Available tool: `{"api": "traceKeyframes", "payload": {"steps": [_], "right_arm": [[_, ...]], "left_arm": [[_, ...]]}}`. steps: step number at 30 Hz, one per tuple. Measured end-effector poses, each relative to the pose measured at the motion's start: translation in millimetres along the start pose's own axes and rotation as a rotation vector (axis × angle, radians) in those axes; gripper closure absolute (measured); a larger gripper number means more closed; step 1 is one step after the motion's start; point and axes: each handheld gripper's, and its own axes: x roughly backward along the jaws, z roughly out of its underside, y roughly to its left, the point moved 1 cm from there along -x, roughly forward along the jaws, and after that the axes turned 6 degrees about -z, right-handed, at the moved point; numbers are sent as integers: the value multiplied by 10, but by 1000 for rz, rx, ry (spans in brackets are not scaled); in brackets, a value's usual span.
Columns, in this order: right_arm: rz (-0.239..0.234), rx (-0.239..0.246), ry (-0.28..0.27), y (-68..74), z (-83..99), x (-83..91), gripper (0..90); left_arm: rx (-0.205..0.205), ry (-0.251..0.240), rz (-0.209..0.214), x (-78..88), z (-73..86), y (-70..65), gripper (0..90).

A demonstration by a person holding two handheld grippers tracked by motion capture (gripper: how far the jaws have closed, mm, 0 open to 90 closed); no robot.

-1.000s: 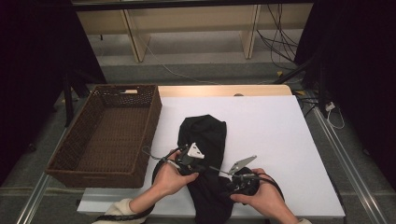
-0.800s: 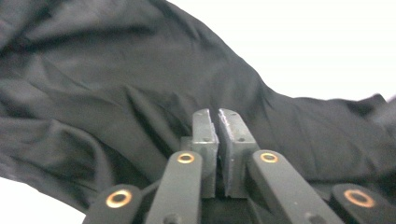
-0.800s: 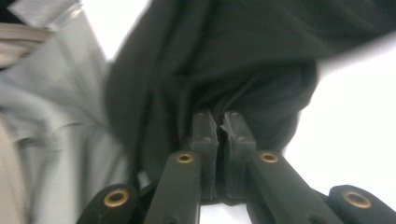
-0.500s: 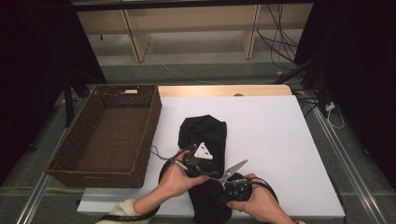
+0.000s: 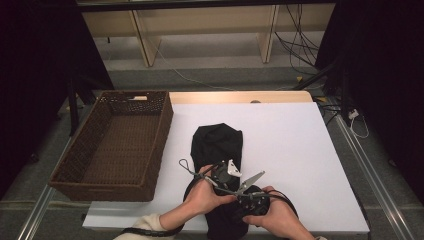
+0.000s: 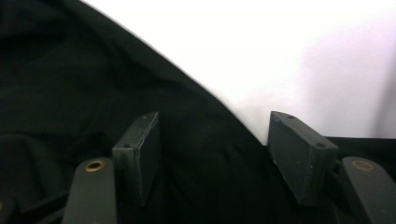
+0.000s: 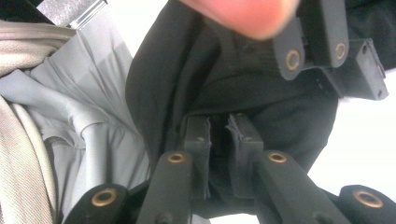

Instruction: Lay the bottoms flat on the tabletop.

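A black garment (image 5: 217,142) lies lengthwise on the white table (image 5: 295,145), its near end bunched under both hands. My left gripper (image 5: 225,177) hovers over its middle. In the left gripper view its jaws have just been opening, and the gripper (image 6: 217,140) now stands wide apart, with the cloth (image 6: 70,93) lying below and between the pads, unpressed. Just nearer the front edge, my right gripper (image 5: 250,204) pinches a fold of the garment. In the right gripper view its jaws have just eased slightly, but the gripper (image 7: 223,133) still clamps the black cloth (image 7: 261,93).
A brown wicker basket (image 5: 162,130) stands at the table's left side. In the right gripper view a fingertip (image 7: 243,14) and the left gripper's jaw (image 7: 327,42) sit close above the fold, and the person's pale clothing (image 7: 70,102) is at the left.
My left hand has moved right and slightly nearer, closing on the right hand over the garment. The right hand has stayed almost where it was.
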Motion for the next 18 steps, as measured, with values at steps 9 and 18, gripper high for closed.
{"api": "traceKeyframes", "payload": {"steps": [9,18], "right_arm": [[5,-8,-2,4,-4,-14,808],[5,-7,-1,-21,1,-11,808]], "left_arm": [[78,-13,0,65,30,139,832],[193,-107,51,287,-32,259,859]]}}
